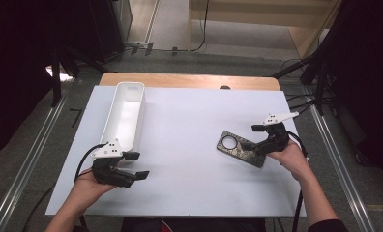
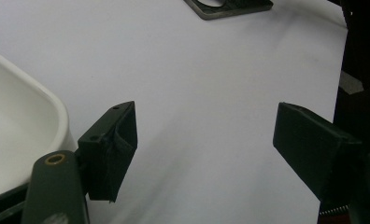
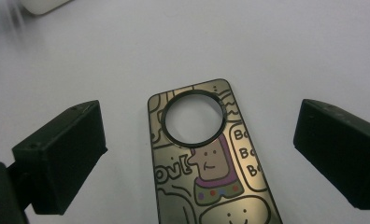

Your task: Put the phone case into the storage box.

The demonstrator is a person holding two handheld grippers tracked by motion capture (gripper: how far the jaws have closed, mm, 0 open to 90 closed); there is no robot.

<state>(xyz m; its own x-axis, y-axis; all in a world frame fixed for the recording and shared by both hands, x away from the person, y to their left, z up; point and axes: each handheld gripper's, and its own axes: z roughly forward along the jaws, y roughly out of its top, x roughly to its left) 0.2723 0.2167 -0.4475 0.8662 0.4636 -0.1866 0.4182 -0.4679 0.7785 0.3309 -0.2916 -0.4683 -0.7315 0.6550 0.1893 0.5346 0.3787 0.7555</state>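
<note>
Flat decorated plate (image 1: pixel 241 149) lay well right of the white tray (image 1: pixel 125 115). Right gripper (image 3: pixel 199 154) straddled it, jaws apart; left gripper (image 1: pixel 134 165) spread, empty. Probably best pinched by its long edges.

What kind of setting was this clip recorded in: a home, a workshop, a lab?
Most likely a lab or studio set up for recording. A white sheet covers a wooden table, black curtains and metal stand legs flank it, and cables run across the grey carpeted floor.
</note>
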